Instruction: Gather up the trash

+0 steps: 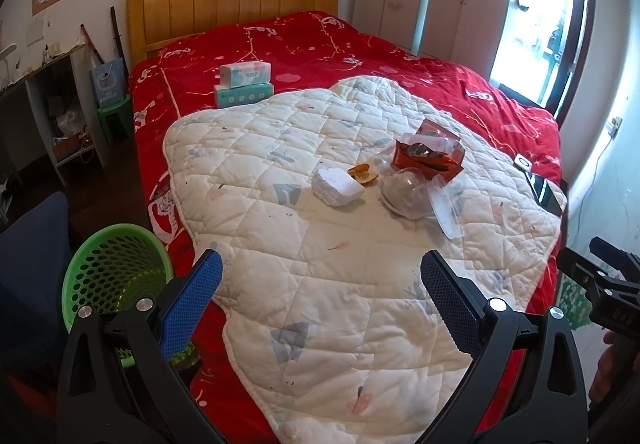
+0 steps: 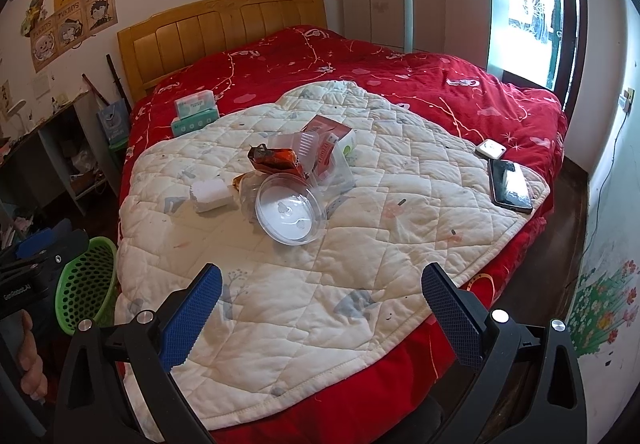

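Note:
Trash lies in a heap on the white quilted pad [image 1: 320,264] on the bed: a white foam block [image 1: 338,186] [image 2: 211,196], an orange peel [image 1: 362,174], a clear plastic bowl [image 1: 406,194] [image 2: 290,208], a red snack wrapper [image 1: 430,156] [image 2: 276,160], a clear tray [image 2: 320,156] and a red carton [image 2: 330,132]. A green mesh bin [image 1: 116,276] [image 2: 88,288] stands on the floor at the bed's left. My left gripper [image 1: 320,292] is open and empty over the pad's near part. My right gripper [image 2: 320,300] is open and empty, near the pad's front edge.
Two tissue packs [image 1: 244,82] [image 2: 196,114] sit stacked on the red bedspread near the headboard. A phone [image 2: 510,184] and a small white device [image 2: 490,149] lie at the pad's right edge. A desk [image 1: 44,104] and green stool [image 1: 114,116] stand left of the bed.

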Demonstrator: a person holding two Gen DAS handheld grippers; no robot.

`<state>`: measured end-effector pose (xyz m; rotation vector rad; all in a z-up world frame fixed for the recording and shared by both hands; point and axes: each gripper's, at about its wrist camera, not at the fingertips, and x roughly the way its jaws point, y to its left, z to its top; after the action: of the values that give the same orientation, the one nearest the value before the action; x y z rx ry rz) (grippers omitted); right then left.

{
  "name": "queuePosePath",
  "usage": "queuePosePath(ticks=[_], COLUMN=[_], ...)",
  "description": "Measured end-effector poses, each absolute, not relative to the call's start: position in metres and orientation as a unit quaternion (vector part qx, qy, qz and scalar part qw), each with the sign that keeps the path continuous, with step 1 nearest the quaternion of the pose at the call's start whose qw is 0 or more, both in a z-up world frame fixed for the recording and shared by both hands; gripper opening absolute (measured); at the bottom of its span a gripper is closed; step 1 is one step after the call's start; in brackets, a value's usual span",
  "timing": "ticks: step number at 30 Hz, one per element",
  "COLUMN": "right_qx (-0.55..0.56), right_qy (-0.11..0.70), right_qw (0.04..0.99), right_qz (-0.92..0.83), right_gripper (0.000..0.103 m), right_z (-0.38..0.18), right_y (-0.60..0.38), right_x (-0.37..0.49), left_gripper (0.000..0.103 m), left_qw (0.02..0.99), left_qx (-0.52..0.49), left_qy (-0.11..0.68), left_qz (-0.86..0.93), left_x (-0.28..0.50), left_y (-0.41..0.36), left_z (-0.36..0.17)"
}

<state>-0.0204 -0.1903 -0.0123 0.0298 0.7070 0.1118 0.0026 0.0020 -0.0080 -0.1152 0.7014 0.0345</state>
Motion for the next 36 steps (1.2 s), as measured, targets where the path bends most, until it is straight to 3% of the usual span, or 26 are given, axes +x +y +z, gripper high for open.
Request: queuePosePath(ticks=[36], right_qx=[-0.003], right_qy=[0.352], right_qw=[0.933], right_qz=[0.073], right_gripper=[0.097], right_z=[-0.009], right_y=[-0.185], right_x=[0.003], left_gripper=[0.098], left_qw=[0.934], left_qx=[-0.077], left_qy=[0.347], left_qz=[0.028], left_x=[0.023], left_y=[0.016], left_z=[-0.001])
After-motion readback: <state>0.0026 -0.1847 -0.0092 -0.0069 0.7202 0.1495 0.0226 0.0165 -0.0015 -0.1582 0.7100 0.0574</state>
